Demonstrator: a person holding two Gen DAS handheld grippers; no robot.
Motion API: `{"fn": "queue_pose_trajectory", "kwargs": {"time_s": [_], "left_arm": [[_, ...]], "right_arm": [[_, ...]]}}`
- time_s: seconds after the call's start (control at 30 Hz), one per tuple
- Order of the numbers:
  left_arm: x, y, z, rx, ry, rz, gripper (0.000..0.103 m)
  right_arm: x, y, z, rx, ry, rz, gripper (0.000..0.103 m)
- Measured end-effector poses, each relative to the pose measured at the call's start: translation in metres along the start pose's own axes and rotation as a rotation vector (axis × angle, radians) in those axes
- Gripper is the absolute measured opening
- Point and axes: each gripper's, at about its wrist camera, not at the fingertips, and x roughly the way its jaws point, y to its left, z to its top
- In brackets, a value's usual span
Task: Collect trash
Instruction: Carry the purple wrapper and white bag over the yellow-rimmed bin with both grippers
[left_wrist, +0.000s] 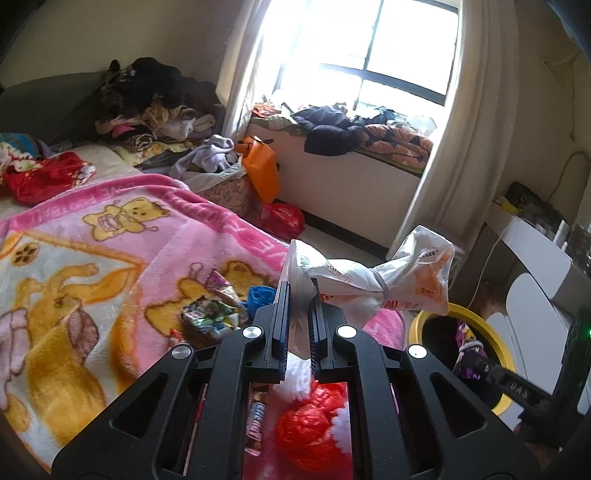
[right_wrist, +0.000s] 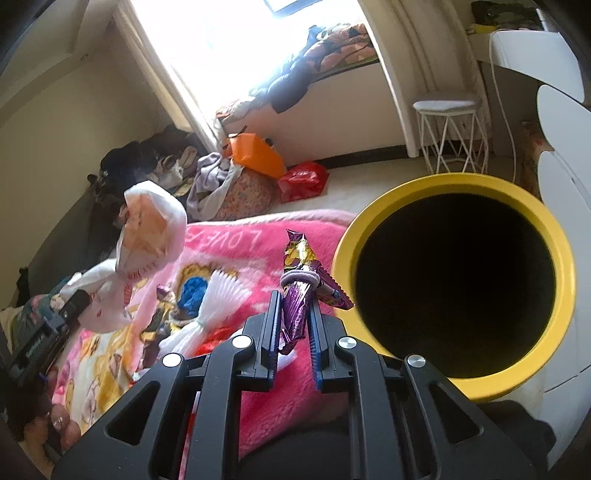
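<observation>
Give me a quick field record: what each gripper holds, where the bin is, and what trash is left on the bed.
left gripper: jaws shut on white plastic bag
right gripper: jaws shut on purple wrapper
bin: yellow rim, open, just right of the purple wrapper
blanket: pink, bear print
trash left on blanket: crumpled wrappers, blue scrap, red bag, candy bar
</observation>
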Motion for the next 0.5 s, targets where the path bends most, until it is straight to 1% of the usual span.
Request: {"fn": "queue_pose_trajectory", "kwargs": {"time_s": [0.33, 0.5], "left_arm": [[0.003, -0.033, -0.004, 0.051, 0.009, -0.034, 0.006], [0.006, -0.051, -0.006, 0.087, 0.016, -0.033, 0.006]], "right_arm": [[-0.014, -0.031, 0.017, 0.052, -0.074, -0.060, 0.014], [-0.019, -0.047, 0.021, 0.078, -0.105, -0.088, 0.014]]}}
